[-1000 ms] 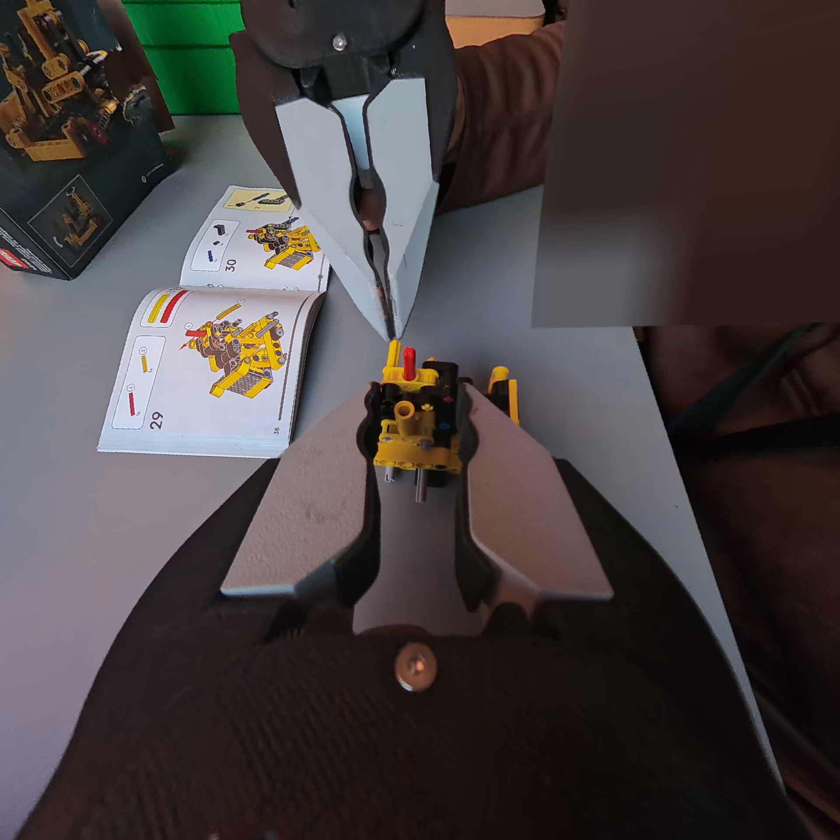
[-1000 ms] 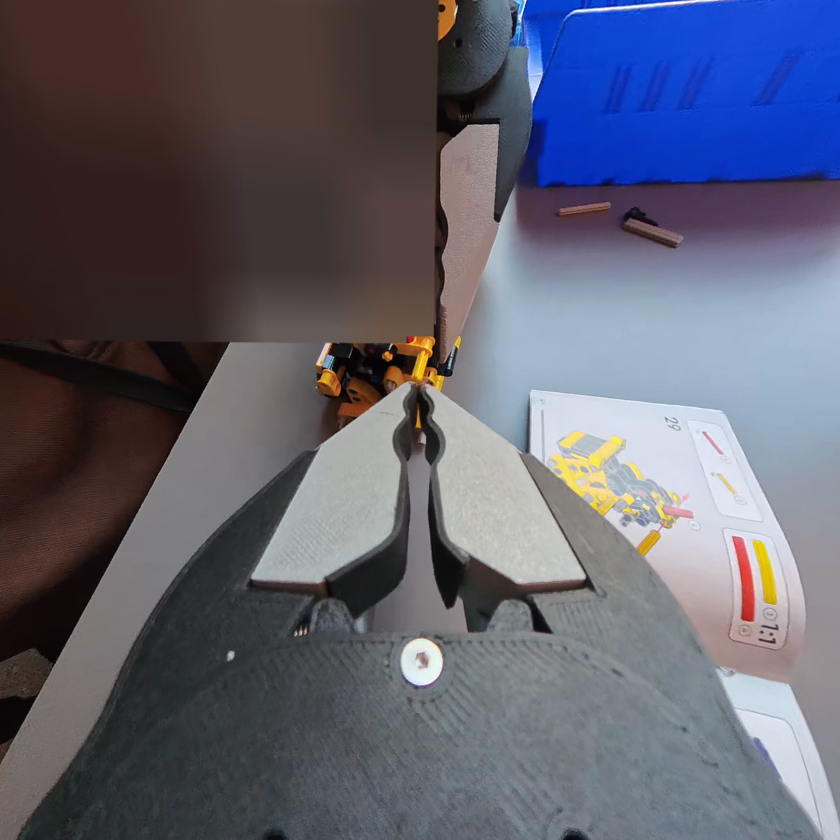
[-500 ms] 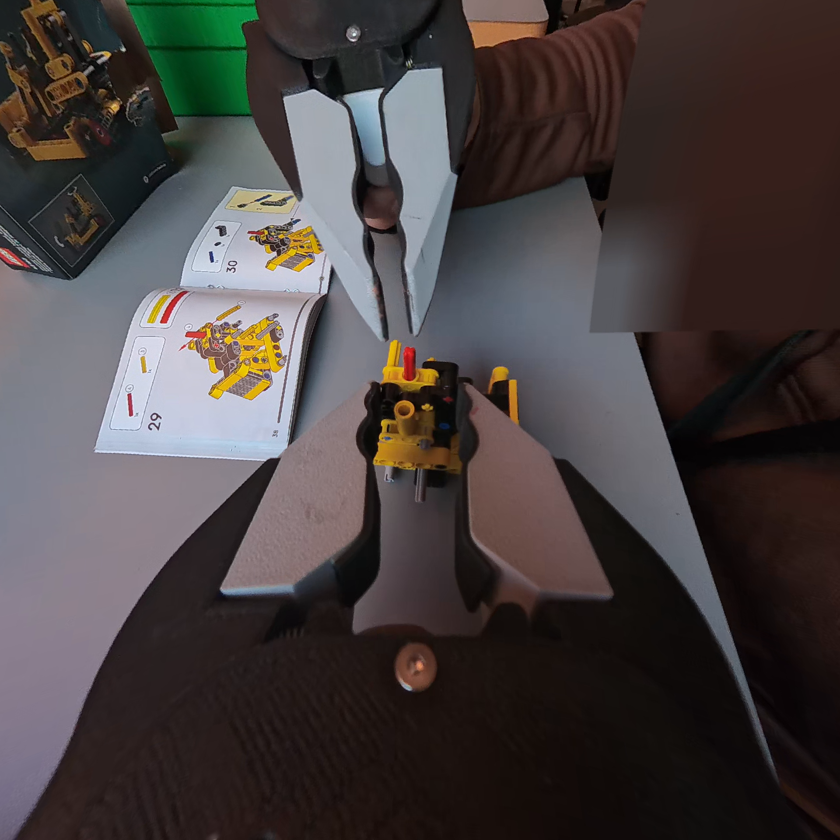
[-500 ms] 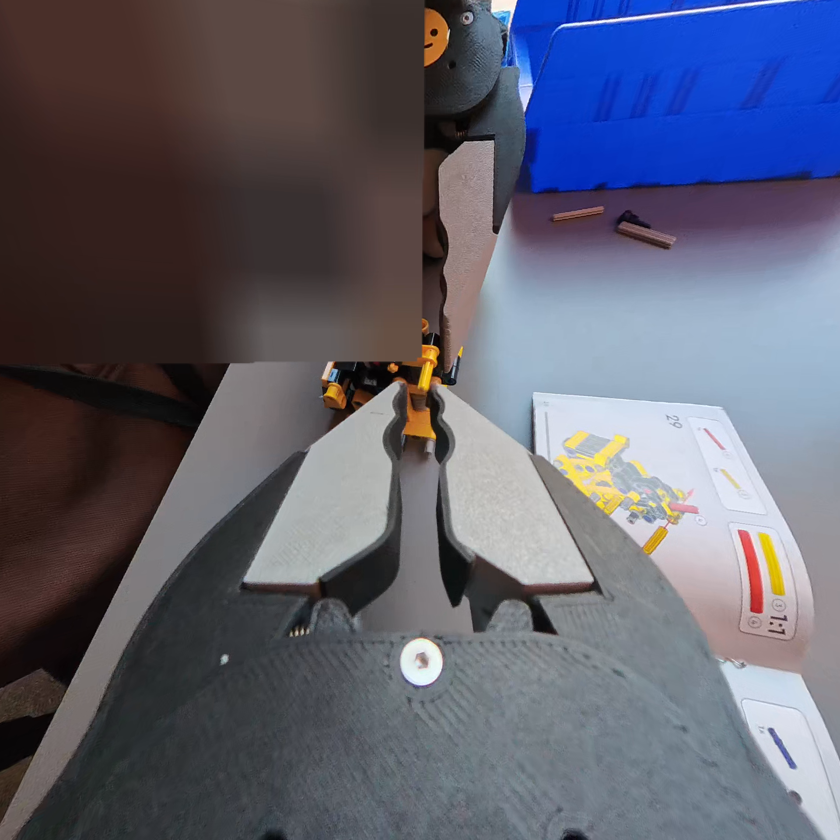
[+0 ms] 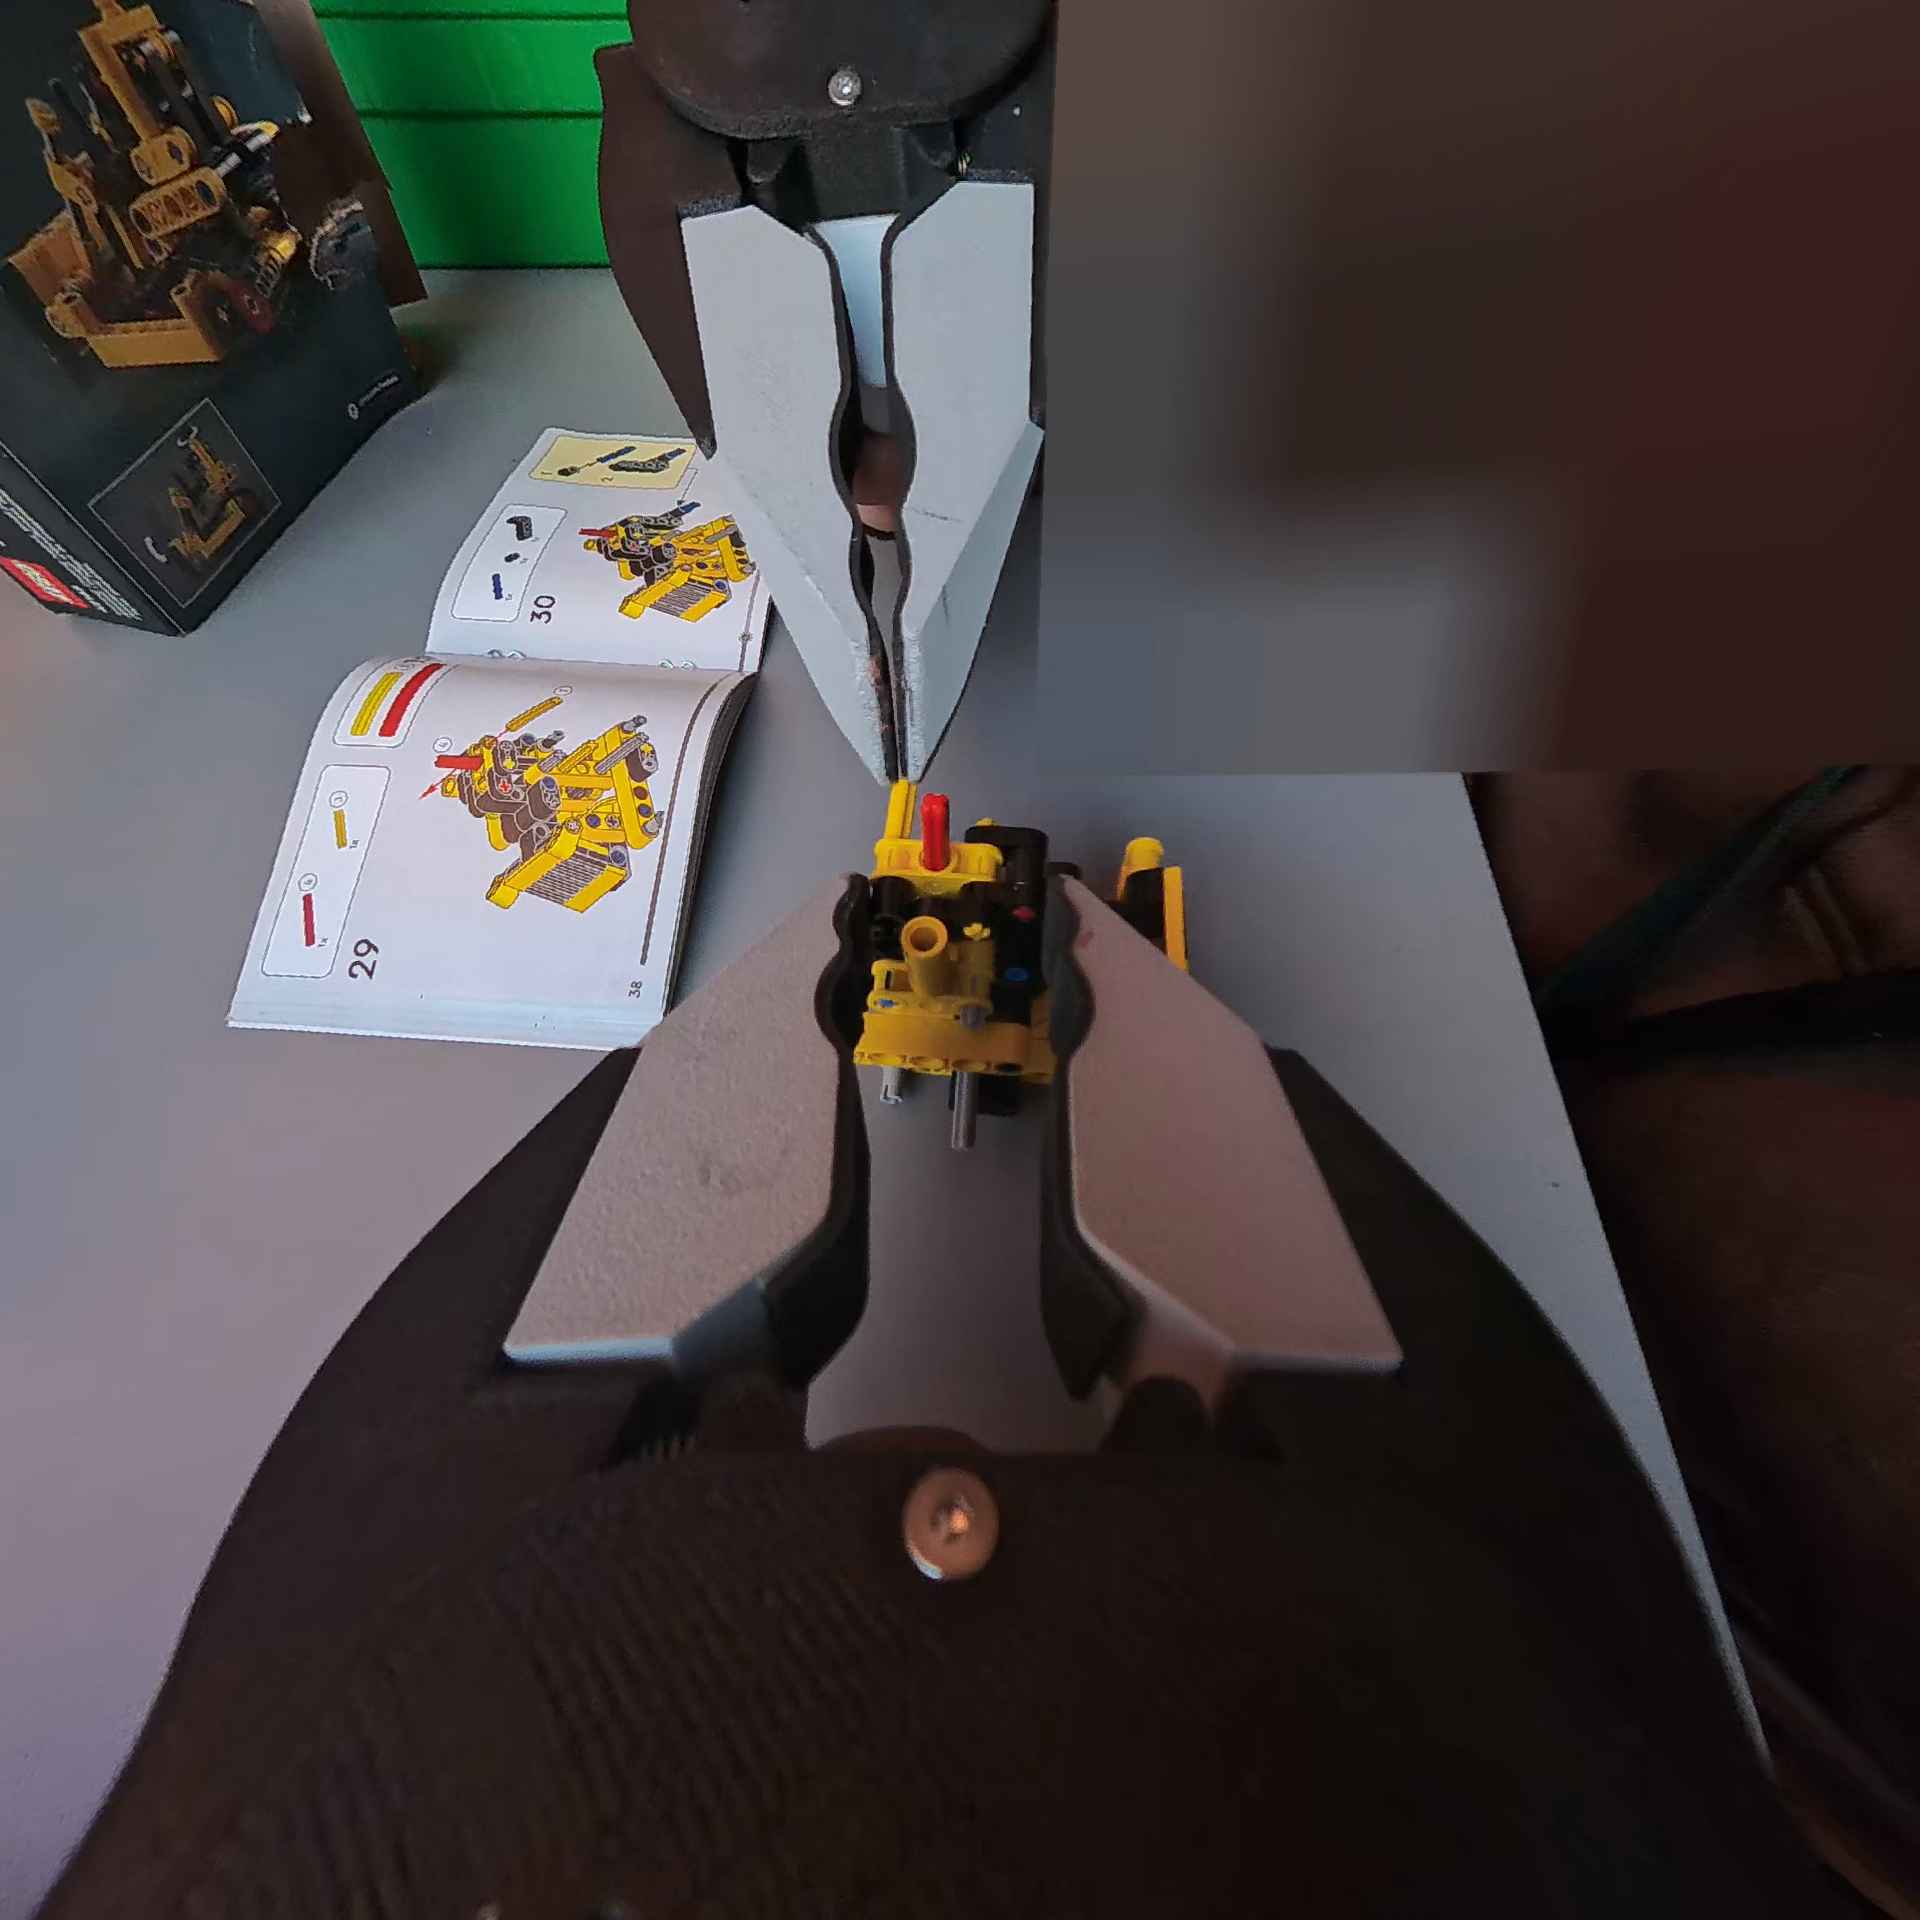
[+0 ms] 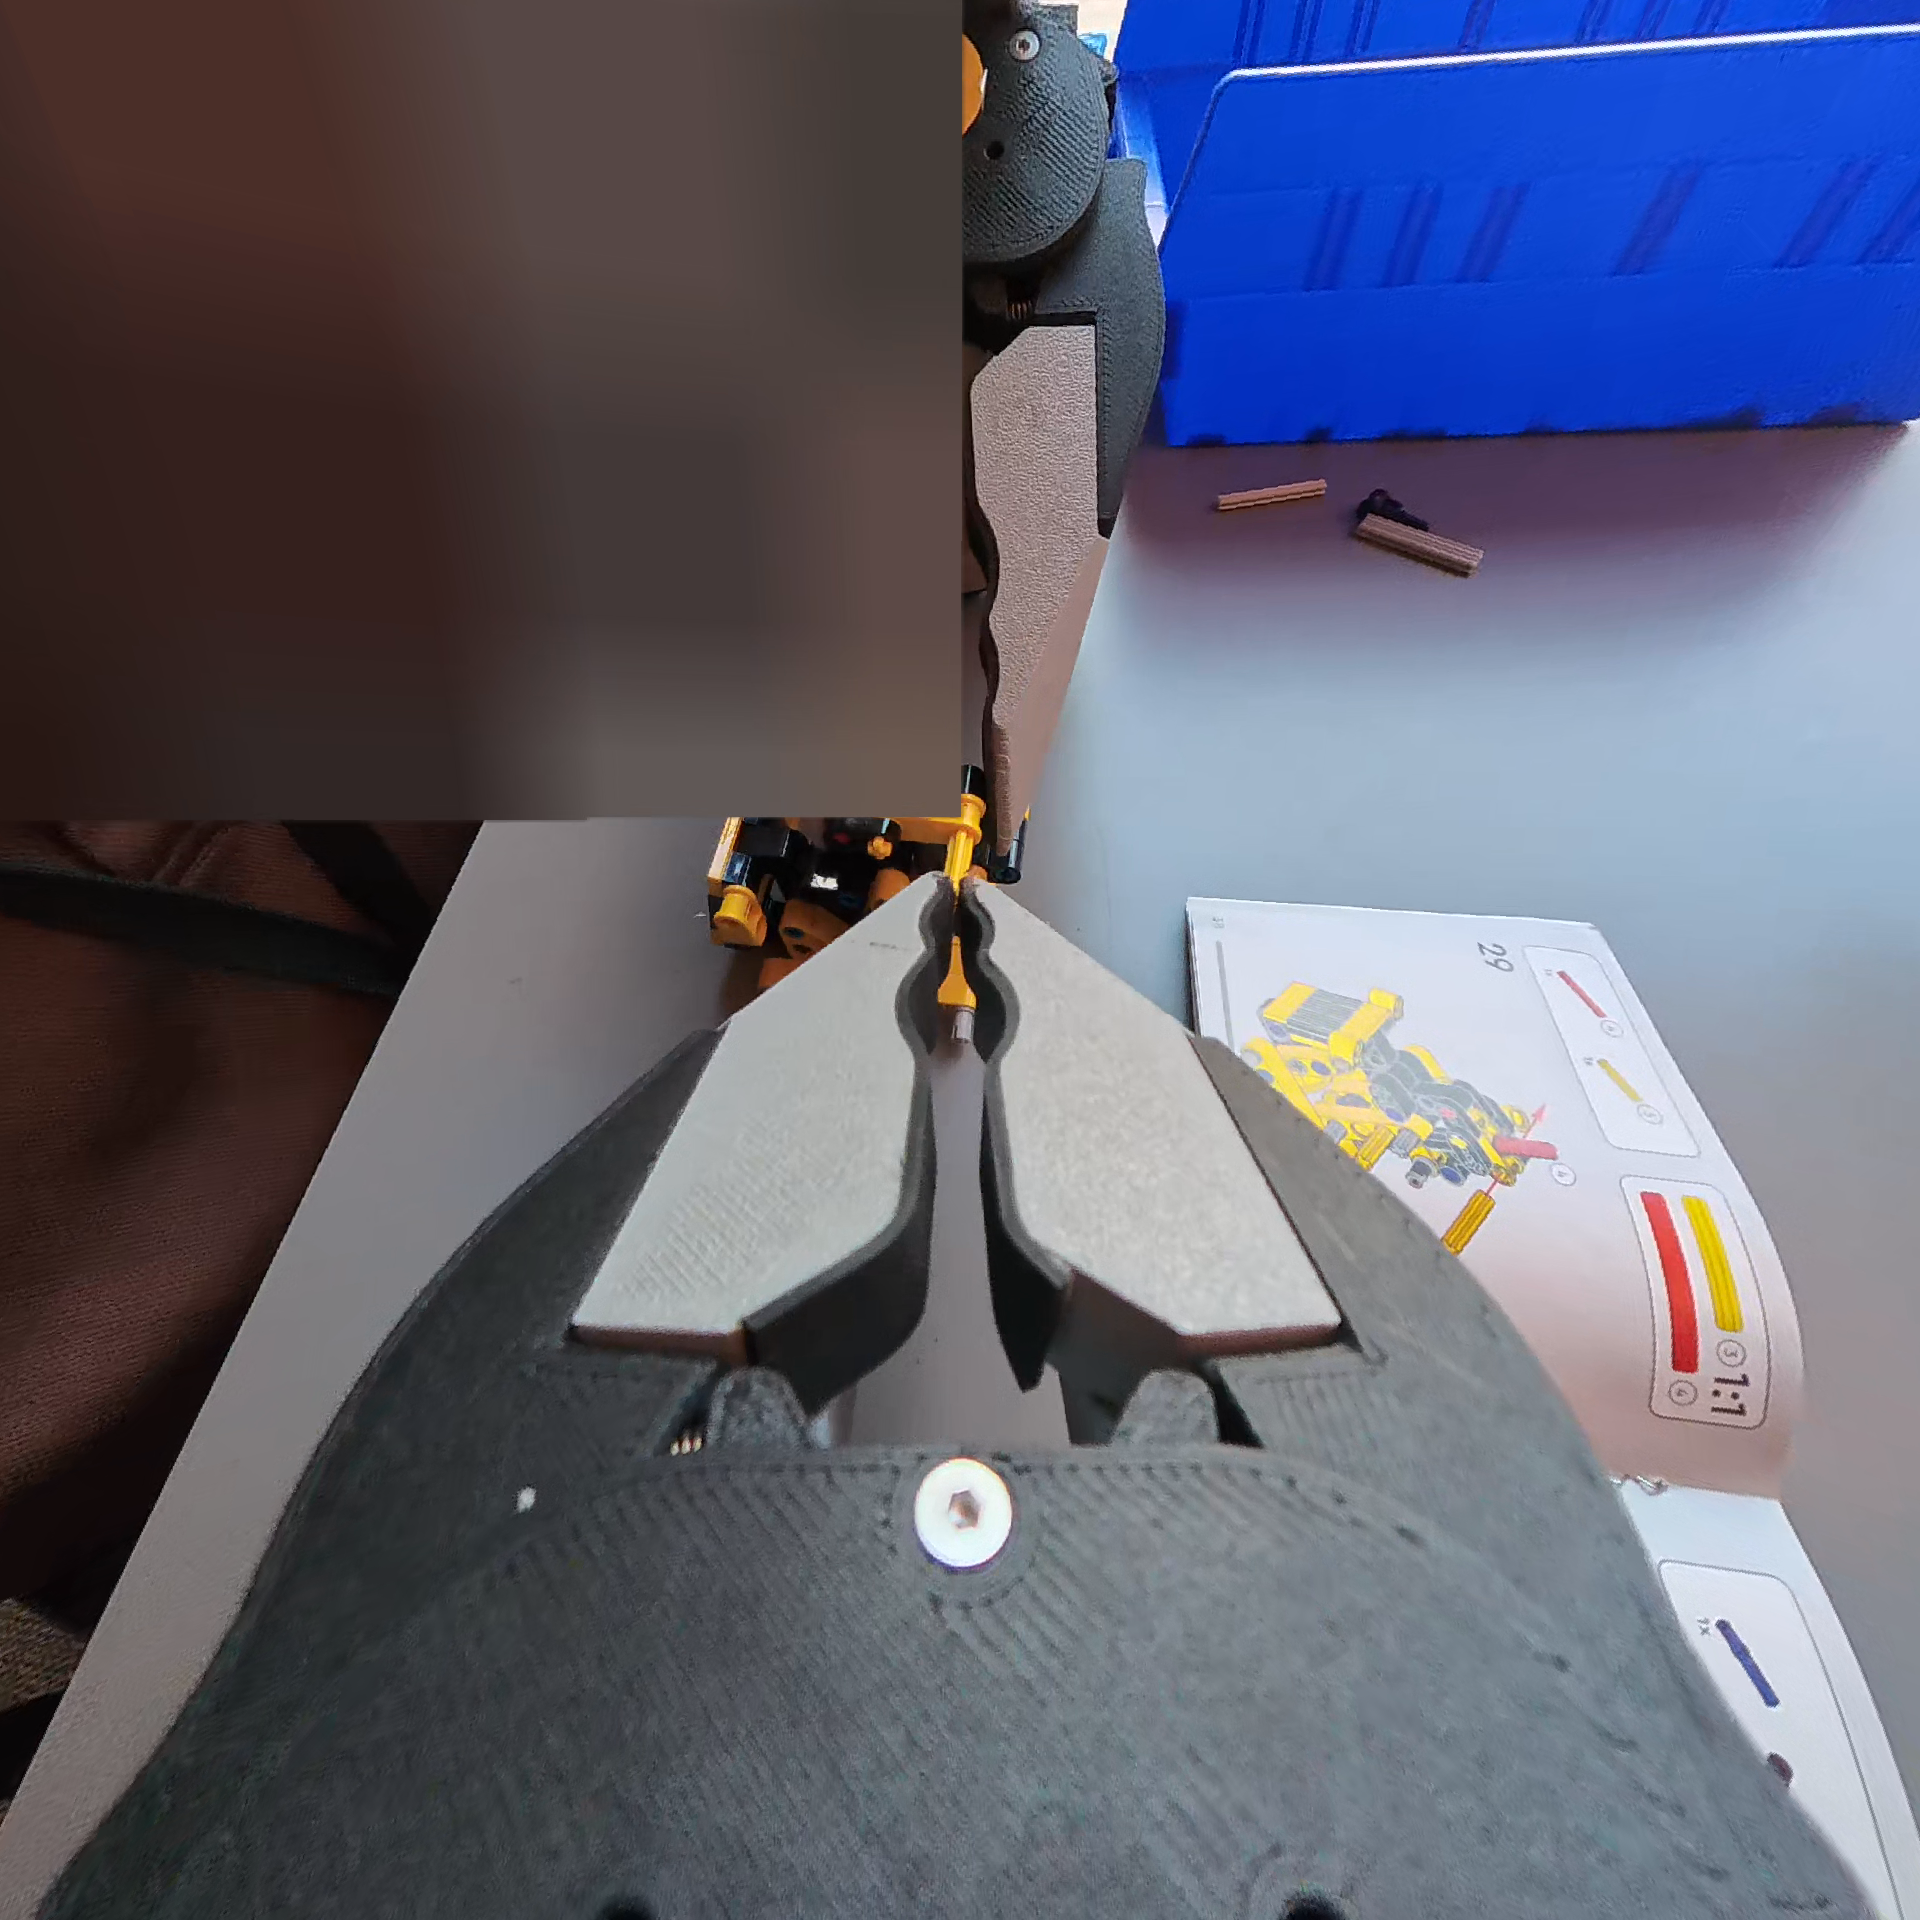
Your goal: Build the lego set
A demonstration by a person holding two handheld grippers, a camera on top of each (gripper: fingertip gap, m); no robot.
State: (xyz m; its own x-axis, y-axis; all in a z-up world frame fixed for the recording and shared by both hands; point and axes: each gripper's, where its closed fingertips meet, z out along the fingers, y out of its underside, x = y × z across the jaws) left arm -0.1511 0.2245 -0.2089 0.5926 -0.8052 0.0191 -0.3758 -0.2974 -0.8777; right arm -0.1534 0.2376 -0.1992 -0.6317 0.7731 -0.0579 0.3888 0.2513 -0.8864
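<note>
The right claw (image 6: pixel 958 904) is pinched nearly closed on a thin yellow axle (image 6: pixel 954 977), whose grey tip shows in the hollow between its fingers; half a second ago those fingers stood a little apart around the same piece, and a second ago they were pressed together at the model, so this looks like a re-grip rather than a release. From the left wrist view, the same claw comes down from above with its tips meeting right at the top of the yellow axle (image 5: pixel 900 805), just beside a short red axle (image 5: pixel 933 829) standing upright in the model. The left claw (image 5: pixel 956 966) has not budged: its fingers are held narrow against both flanks of the yellow and black lego model (image 5: pixel 961 966), which sits on the grey tabletop (image 5: pixel 208 1195) near its edge, a grey pin poking out towards the camera. My guess is that the yellow axle is being seated or pushed deeper, and the renewed pinch means the insertion is not finished. Just beside the model lies the open instruction booklet (image 5: pixel 488 842), its page showing a red and a yellow axle going into the build. Farther out stand the set's box (image 5: pixel 177 312) and a blue bin (image 6: pixel 1538 229), with two brown axles (image 6: pixel 1418 542) and a small black pin (image 6: pixel 1387 507) lying loose before it.
</note>
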